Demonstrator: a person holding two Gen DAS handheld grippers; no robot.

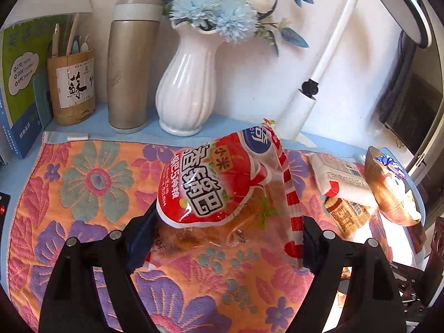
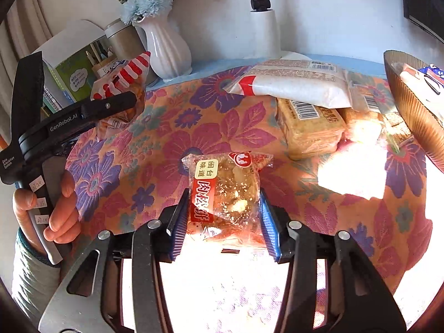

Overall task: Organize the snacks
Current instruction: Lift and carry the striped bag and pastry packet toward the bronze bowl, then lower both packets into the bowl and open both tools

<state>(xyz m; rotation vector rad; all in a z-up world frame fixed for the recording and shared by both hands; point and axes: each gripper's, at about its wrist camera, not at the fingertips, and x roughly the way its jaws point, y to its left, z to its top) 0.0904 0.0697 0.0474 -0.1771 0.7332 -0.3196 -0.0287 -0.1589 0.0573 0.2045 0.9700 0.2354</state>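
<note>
My left gripper (image 1: pixel 226 238) is shut on a red and clear snack bag (image 1: pixel 222 183) with white lettering, which hangs tilted above the floral cloth (image 1: pixel 83 183). The right wrist view shows that bag (image 2: pixel 122 83) at the far left, clear of the cloth. My right gripper (image 2: pixel 224 222) is shut on a small clear pastry packet (image 2: pixel 224 191) with a red label, its blue pads against both sides. The packet sits low over the cloth (image 2: pixel 172 127); I cannot tell whether it touches.
A gold ribbed bowl (image 2: pixel 410 111) with packets in it stands at the right. Beside it lie a white packet (image 2: pixel 294 86) and biscuit packs (image 2: pixel 308 130). A white vase (image 1: pixel 186 88), a flask (image 1: pixel 129 66), a pen holder (image 1: pixel 72 88) and a lamp stand (image 1: pixel 302 105) line the back.
</note>
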